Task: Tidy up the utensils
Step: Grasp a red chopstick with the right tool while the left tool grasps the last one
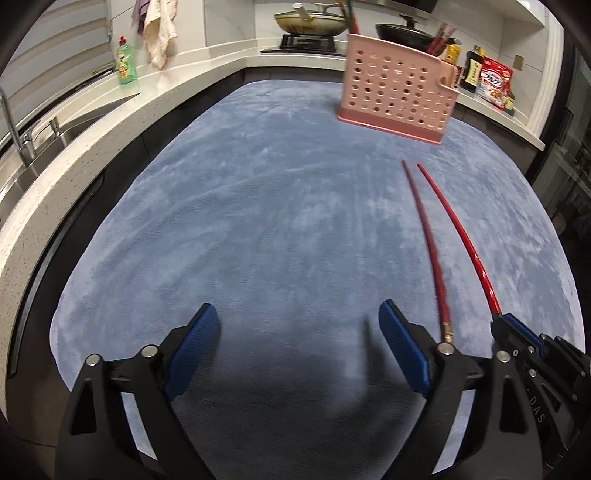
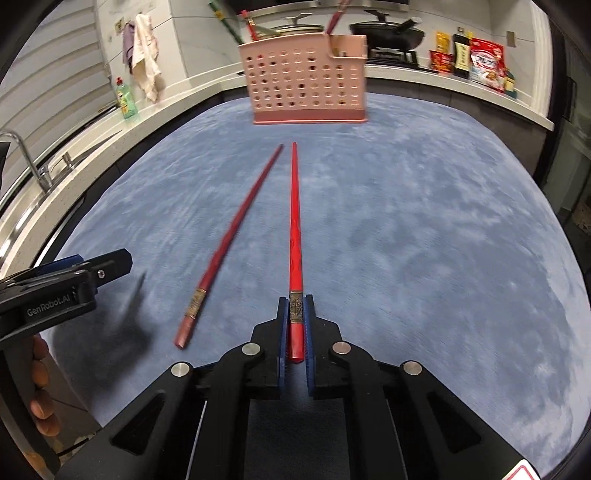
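My right gripper (image 2: 295,301) is shut on the handle end of a bright red chopstick (image 2: 294,221), which points toward a pink perforated utensil holder (image 2: 308,86) at the far side of the blue mat. A second, darker red chopstick (image 2: 236,229) lies on the mat just left of it. My left gripper (image 1: 297,314) is open and empty above the mat. In the left wrist view both chopsticks (image 1: 428,236) lie to its right, the right gripper (image 1: 517,332) holds the outer one (image 1: 469,243), and the holder (image 1: 397,94) stands far right. Several red chopsticks stand in the holder.
A blue mat (image 2: 406,240) covers the table. A counter runs around it with a sink and tap (image 1: 22,140), a green soap bottle (image 1: 125,62), pans on a stove (image 1: 310,20), and food packets (image 2: 484,66). A person's hand (image 2: 42,391) holds the left gripper.
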